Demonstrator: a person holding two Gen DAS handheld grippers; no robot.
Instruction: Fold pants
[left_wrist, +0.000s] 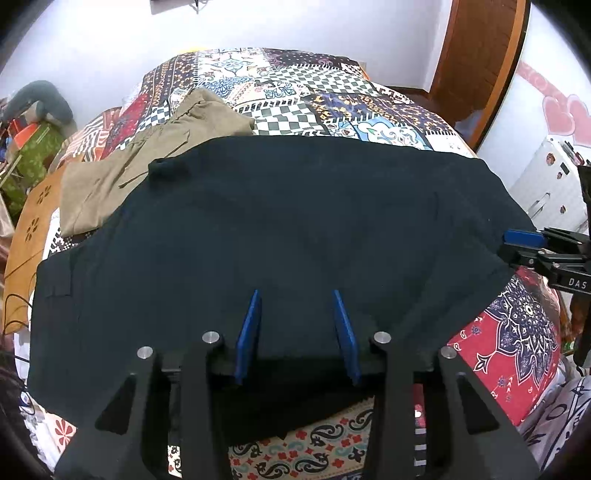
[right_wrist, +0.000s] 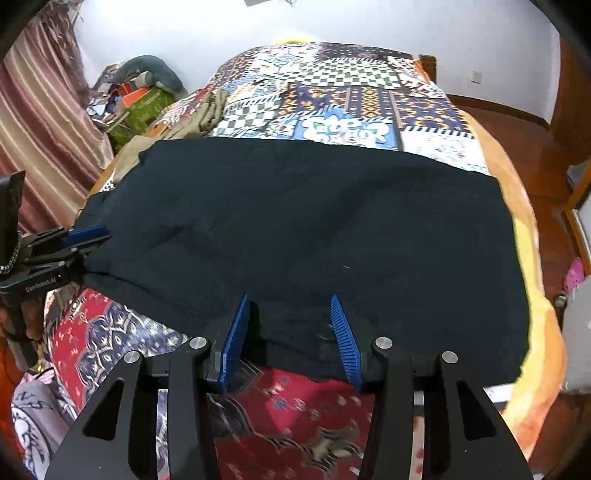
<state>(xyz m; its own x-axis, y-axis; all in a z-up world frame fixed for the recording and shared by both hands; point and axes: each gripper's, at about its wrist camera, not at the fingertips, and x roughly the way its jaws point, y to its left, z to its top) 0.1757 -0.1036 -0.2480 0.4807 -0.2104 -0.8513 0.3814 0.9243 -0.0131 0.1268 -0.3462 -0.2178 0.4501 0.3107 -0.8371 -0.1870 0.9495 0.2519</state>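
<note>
Spreading across the near half of the patchwork bedspread, the dark pants lie flat and broad, already doubled into a wide slab, with the near hem hanging toward you at the bed's edge. Expect soft, limp cloth with some weight to it: it should drape and sag between your two hands, slide a little on the printed cover, and carry wrinkles if you drag it. Nothing here is fragile, so a firm pinch looks safe.

Off to the far left, a tan garment sits partly under the pants' corner; keep your lift clear of it so you don't pull it along.

Your left gripper hangs over the near hem with its blue pads spread apart, cloth lying between them but not pinched. Your right gripper stands the same way at its own stretch of hem, jaws parted and not pressing on the fabric. Take hold at that near edge, catching every layer, both hands well apart so the fold comes up even.
</note>
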